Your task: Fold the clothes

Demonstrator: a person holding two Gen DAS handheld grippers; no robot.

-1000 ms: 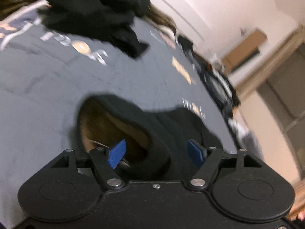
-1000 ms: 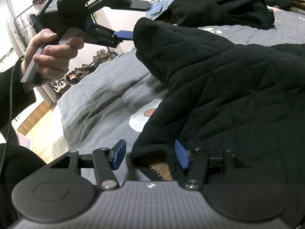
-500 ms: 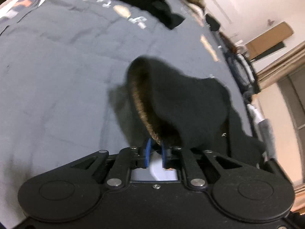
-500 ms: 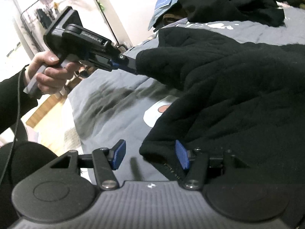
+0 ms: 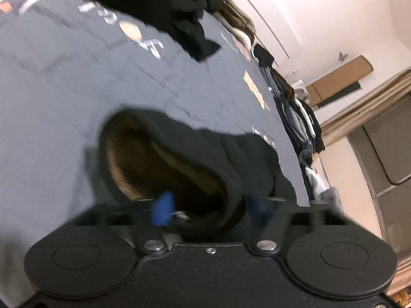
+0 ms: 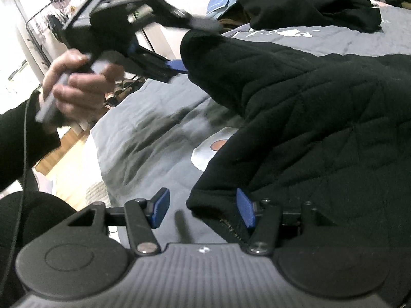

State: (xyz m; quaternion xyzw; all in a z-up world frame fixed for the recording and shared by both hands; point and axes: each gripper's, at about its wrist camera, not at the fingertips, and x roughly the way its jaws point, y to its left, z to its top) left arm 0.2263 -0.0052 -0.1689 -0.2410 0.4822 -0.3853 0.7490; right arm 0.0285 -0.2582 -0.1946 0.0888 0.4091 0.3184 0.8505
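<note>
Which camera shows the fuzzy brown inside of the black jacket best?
The left wrist view. It looks straight into the open end of the black jacket, so the brown lining fills the hole, though it is blurry. The right wrist view shows mostly the quilted black outside, with no brown lining clearly seen.

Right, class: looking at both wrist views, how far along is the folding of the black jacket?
Done: nothing folded yet; the black jacket lies spread on the grey bedspread. In hand: the left gripper is open around the sleeve cuff, and the right gripper is open at the hem corner; neither grips. Left: every fold, plus the dark clothes pile beyond.
</note>
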